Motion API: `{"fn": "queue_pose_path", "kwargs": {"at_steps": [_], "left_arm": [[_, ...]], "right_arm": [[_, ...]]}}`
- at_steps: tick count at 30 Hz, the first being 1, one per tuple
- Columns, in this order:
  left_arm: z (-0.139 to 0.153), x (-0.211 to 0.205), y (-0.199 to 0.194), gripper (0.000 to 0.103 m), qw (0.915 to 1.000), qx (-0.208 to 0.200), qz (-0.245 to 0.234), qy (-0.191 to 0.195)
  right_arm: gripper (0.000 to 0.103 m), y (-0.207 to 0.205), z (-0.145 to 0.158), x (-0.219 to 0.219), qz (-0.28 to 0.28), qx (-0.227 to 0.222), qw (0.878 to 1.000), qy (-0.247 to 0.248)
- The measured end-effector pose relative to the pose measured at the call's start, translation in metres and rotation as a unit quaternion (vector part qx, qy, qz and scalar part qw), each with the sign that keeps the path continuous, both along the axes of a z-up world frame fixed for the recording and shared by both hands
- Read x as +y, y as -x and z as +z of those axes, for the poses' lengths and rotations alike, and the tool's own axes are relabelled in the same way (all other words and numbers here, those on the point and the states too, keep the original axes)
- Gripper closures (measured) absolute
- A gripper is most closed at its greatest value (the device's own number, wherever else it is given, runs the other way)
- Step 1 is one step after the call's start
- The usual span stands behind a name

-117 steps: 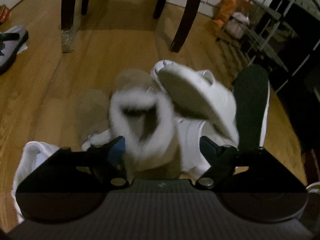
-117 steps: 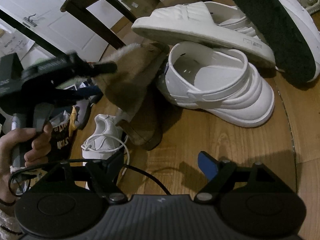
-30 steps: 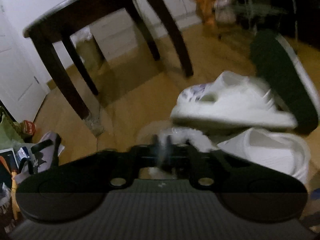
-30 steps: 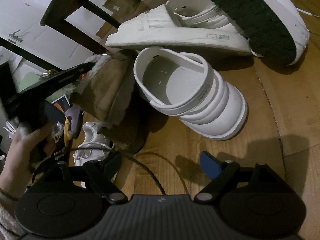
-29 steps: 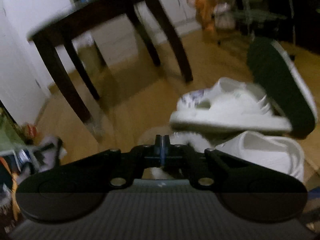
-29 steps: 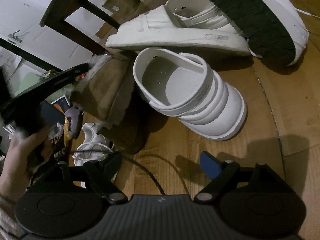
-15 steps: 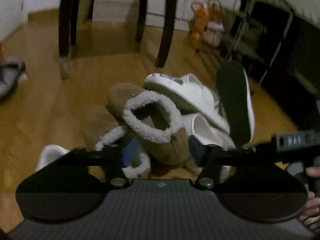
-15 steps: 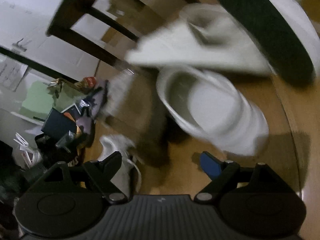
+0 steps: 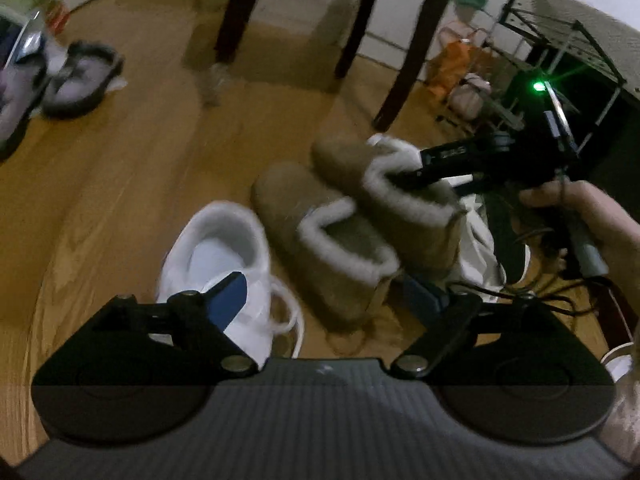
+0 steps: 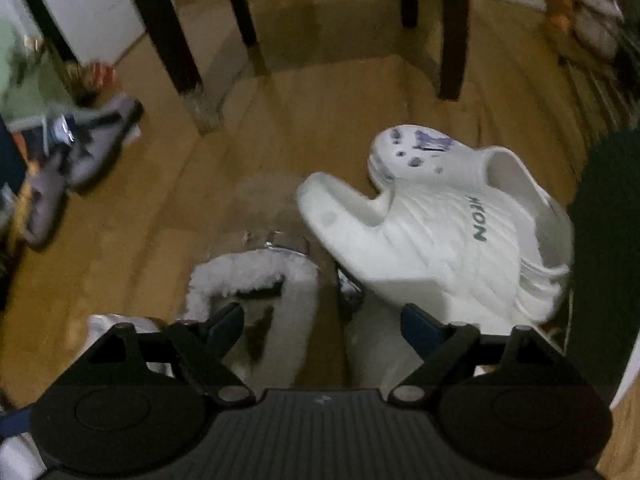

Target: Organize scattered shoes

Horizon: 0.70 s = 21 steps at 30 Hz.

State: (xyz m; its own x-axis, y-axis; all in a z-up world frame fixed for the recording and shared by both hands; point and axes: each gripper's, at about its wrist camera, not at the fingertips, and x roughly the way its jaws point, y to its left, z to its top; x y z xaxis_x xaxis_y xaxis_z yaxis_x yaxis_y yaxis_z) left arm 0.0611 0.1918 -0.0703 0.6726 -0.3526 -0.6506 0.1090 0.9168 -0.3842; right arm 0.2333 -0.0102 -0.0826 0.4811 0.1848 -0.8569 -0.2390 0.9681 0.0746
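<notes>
Shoes lie heaped: white sneaker at seven o'clock beside two tan slippers, sandal atop, so sorting remains; left gripper and right gripper both gape, holding nothing.

left claw: spread wide | right claw: spread wide

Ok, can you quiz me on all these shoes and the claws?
1. True or false: the left claw is open.
2. Which shoe's fluffy rim sits between the right claw's fingers? A a red boot, B the farther tan slipper, C a black sandal.
3. How many tan slippers show in the left view?
Key: 1 true; 2 B; 3 two.
</notes>
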Motion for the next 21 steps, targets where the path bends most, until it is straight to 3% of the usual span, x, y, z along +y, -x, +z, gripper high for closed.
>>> {"fn": "queue_pose_path", "kwargs": {"at_steps": [2,4,5,6,9,11,14,18,20,21], "left_arm": [[-0.008,0.004,0.0,0.017,0.9998,0.013,0.016,0.001],[-0.015,0.005,-0.004,0.017,0.9992,0.028,0.024,0.012],[-0.016,0.004,-0.003,0.017,0.9991,0.031,0.025,0.017],[-0.017,0.003,-0.002,0.017,0.9989,0.033,0.025,0.022],[-0.011,-0.013,-0.004,0.017,0.9995,0.017,0.006,0.025],[-0.006,-0.025,-0.006,0.017,0.9999,0.0,0.001,0.013],[0.004,-0.042,-0.006,0.017,0.9986,-0.007,-0.008,0.052],[0.017,-0.067,-0.003,0.012,0.9947,-0.023,-0.055,0.084],[0.013,-0.081,0.0,0.009,0.994,-0.006,-0.078,0.076],[0.011,-0.087,0.001,0.009,0.9934,0.004,-0.09,0.071]], "right_arm": [[0.064,-0.002,-0.017,0.015,0.019,-0.002,0.999,0.031],[0.068,0.0,-0.025,0.011,0.014,-0.013,1.0,0.019],[0.074,0.002,-0.027,0.005,0.006,-0.02,1.0,0.002],[0.086,0.002,-0.026,0.0,-0.002,-0.021,1.0,-0.009],[0.089,0.001,-0.022,-0.041,-0.038,-0.012,0.993,-0.109],[0.089,0.009,-0.024,-0.076,-0.058,-0.003,0.977,-0.204],[0.09,0.025,-0.023,-0.101,-0.061,-0.004,0.961,-0.27],[0.089,0.073,-0.006,-0.113,-0.058,-0.031,0.97,-0.236],[0.082,0.105,-0.005,-0.114,-0.06,-0.033,0.979,-0.19],[0.072,0.113,-0.006,-0.115,-0.058,-0.024,0.982,-0.179]]}}
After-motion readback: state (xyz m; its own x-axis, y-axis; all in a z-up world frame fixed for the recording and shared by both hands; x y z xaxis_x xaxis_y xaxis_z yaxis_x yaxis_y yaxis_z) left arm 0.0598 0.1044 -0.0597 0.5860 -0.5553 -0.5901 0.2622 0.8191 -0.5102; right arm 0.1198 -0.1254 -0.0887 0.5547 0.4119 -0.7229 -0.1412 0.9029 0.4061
